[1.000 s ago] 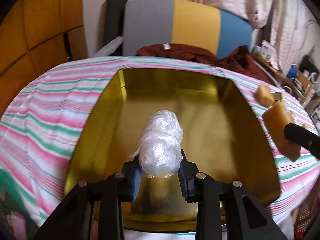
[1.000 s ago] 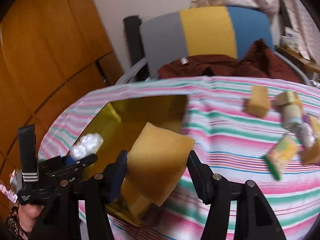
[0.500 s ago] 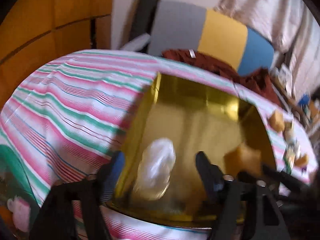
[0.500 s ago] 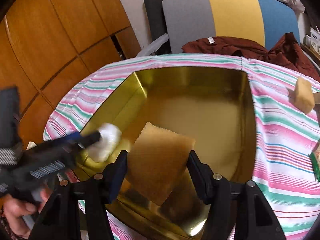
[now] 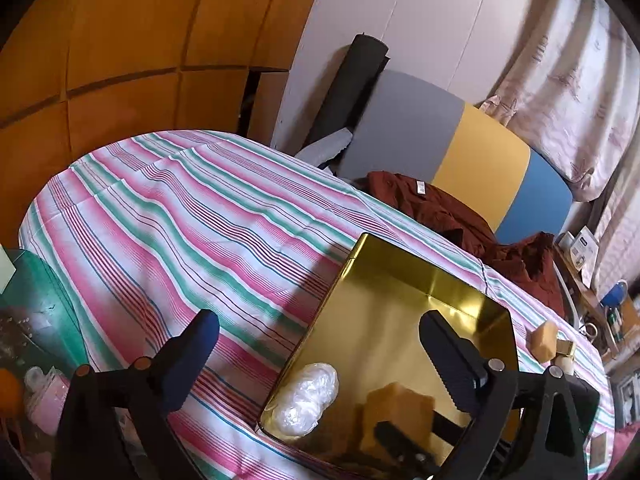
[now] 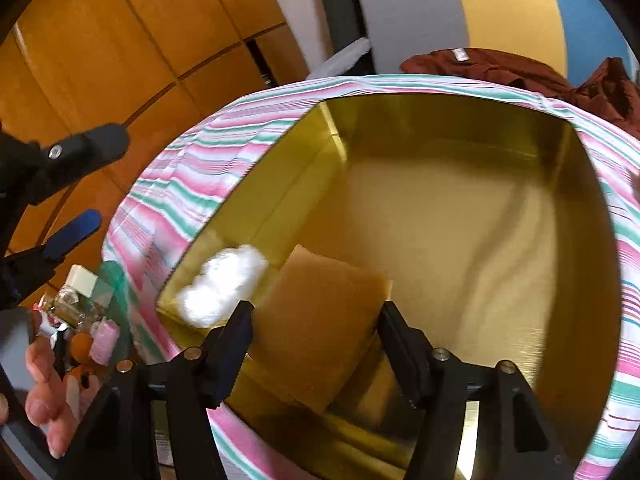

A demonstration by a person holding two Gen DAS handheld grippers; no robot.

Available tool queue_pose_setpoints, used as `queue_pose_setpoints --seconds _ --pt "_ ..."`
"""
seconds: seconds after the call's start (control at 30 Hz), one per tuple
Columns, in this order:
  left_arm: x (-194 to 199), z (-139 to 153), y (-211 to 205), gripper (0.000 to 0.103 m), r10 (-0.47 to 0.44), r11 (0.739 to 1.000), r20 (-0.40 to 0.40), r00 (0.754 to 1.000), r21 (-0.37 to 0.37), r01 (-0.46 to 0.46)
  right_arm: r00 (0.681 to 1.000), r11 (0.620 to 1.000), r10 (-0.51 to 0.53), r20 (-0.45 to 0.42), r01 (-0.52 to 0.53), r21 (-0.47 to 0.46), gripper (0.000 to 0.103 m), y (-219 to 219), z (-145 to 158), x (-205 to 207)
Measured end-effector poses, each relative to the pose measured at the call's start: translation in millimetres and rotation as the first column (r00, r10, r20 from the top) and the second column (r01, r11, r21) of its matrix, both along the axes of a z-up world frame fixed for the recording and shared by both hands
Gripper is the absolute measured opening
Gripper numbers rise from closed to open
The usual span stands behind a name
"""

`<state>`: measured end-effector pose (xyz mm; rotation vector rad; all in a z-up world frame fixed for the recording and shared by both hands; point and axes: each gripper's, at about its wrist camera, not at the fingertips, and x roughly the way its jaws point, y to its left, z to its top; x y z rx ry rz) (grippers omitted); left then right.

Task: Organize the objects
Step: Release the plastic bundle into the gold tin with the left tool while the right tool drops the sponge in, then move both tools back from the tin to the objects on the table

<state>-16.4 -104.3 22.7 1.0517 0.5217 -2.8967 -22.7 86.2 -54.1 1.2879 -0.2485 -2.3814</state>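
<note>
A gold tin (image 5: 400, 292) (image 6: 460, 216) stands open on the striped tablecloth (image 5: 180, 216). A crumpled clear plastic ball (image 5: 306, 398) (image 6: 224, 284) lies in the tin's near left corner. My left gripper (image 5: 320, 340) (image 6: 80, 188) hangs wide open and empty, up and to the left of the tin, its jaws still opening. My right gripper (image 6: 316, 316) holds a yellow sponge (image 6: 320, 320) (image 5: 400, 402) low inside the tin, beside the ball. Its jaws are opening, and both pads still touch the sponge's sides.
Another sponge (image 5: 543, 340) and a small gold box (image 5: 565, 347) lie on the cloth right of the tin. A brown garment (image 5: 440, 208) drapes over a grey, yellow and blue chair back (image 5: 476, 156). Clutter (image 6: 80, 312) and a hand (image 6: 44, 380) are below the table's left edge.
The left gripper opened, dropped the plastic ball into the tin and drew back up and left, rolling. The right gripper brought the sponge over the tin and lowered it inside.
</note>
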Motion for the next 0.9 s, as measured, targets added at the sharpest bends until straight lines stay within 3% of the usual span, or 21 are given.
queue_pose_setpoints --seconds 0.27,0.33,0.53,0.73,0.9 --pt "5 -2 2 0.103 0.0 0.998 -0.002 1.0 0.058 0.0 0.995 1.0 -0.025 -0.093 0.025 0.003 0.073 16 21 12" --pt "8 -2 4 0.103 0.006 0.998 -0.009 1.0 0.061 -0.005 0.994 0.999 -0.045 -0.103 0.045 0.0 0.084 22 24 12" --pt "10 0 11 0.103 -0.012 0.998 -0.022 1.0 0.055 0.013 0.982 0.992 -0.115 -0.149 0.107 -0.063 0.084 52 41 17" --pt "11 -12 39 0.103 -0.121 0.988 0.022 0.992 0.095 0.118 0.95 0.975 -0.22 -0.222 0.222 -0.02 0.084 99 59 33" --pt "18 -15 76 0.103 -0.251 0.966 0.028 0.968 0.067 0.248 0.913 0.937 -0.315 -0.259 0.342 0.066 0.084 151 58 51"
